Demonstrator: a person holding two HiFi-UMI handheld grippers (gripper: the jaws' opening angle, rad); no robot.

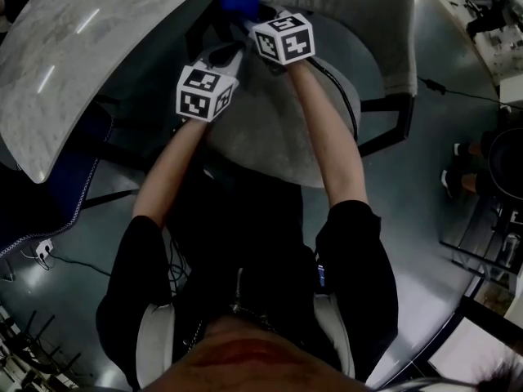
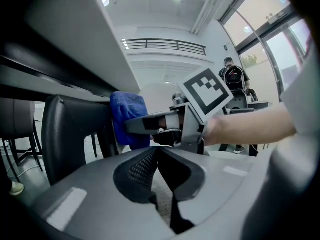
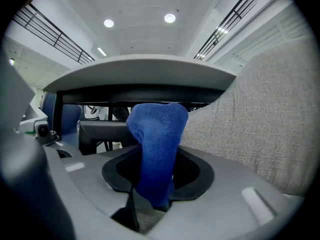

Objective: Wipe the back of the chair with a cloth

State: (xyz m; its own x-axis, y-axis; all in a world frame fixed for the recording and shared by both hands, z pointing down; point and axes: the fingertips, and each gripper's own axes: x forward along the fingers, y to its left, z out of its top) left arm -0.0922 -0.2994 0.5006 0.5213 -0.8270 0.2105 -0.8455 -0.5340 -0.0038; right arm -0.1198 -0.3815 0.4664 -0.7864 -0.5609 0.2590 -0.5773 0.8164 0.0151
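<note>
At the far left of the head view, the pale marbled desk point(image 1: 82, 47) is curving over the scene, its edge overhanging the grey fabric chair point(image 1: 278, 141). The left hand-held gripper point(image 2: 159, 151) is hovering low over the chair's seat. In the left gripper view its jaws are pressing together at the tips, clenched on nothing. Just beyond them a black upright frame piece point(image 2: 65, 129) is standing under the desk.

Farther right, the right hand-held gripper point(image 3: 157, 156) is reaching ahead of the left one, toward the gap beneath the desk edge. It is grasping the blue cloth point(image 3: 157, 134), which is sticking up from between the jaws in a folded bunch and drooping slightly at the top.

Right of the cloth, the chair back point(image 3: 260, 119) is rising as a wall of grey woven fabric. The cloth is sitting just beside its left edge, but whether the two are touching cannot be told.
</note>
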